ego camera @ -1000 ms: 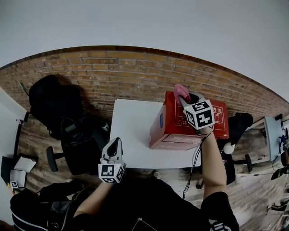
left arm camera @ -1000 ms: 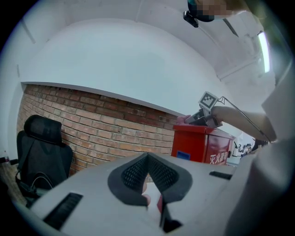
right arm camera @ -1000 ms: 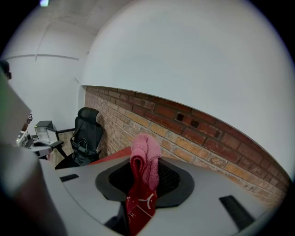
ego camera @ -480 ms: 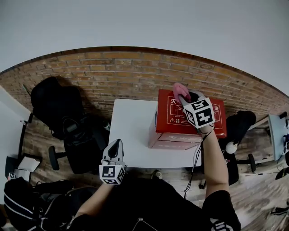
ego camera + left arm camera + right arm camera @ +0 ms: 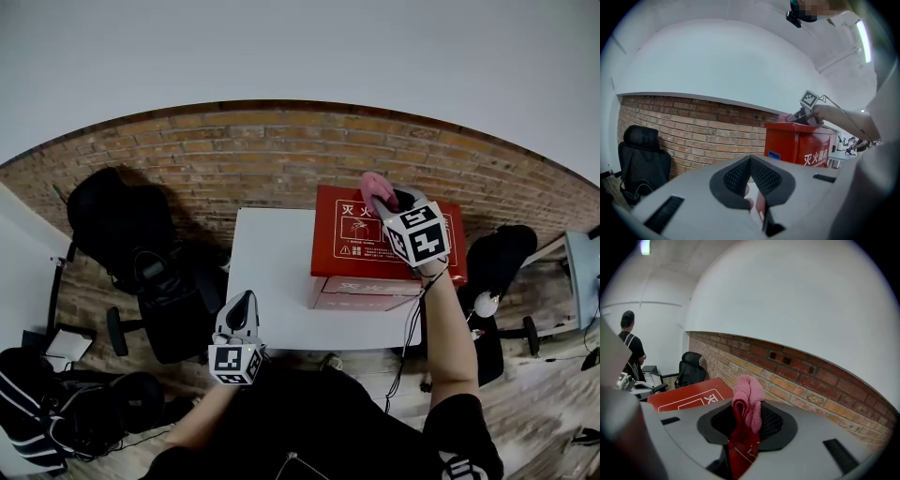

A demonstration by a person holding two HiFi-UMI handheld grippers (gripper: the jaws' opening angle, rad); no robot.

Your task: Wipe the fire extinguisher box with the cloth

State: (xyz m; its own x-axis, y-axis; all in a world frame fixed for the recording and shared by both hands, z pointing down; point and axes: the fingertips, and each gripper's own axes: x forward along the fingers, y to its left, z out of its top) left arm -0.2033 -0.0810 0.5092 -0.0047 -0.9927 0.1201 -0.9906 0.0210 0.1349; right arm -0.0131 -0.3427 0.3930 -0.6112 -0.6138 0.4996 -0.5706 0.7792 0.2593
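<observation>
The red fire extinguisher box stands on the right half of the white table, its printed lid facing up. My right gripper rests on the lid's far part, shut on a pink cloth that sticks out past the jaws. In the right gripper view the cloth bunches between the pads, with the red lid below to the left. My left gripper hovers at the table's front edge, shut with nothing in it. From the left gripper view the box is ahead to the right.
A brick wall runs behind the table. A black office chair stands to the left, a dark bag lies on the floor at lower left, and another black chair stands to the right. A person stands far off.
The head view has shifted, so the box lid now shows more squarely and its left side is hidden. The right gripper stays on the lid with the cloth. The left gripper has barely moved.
</observation>
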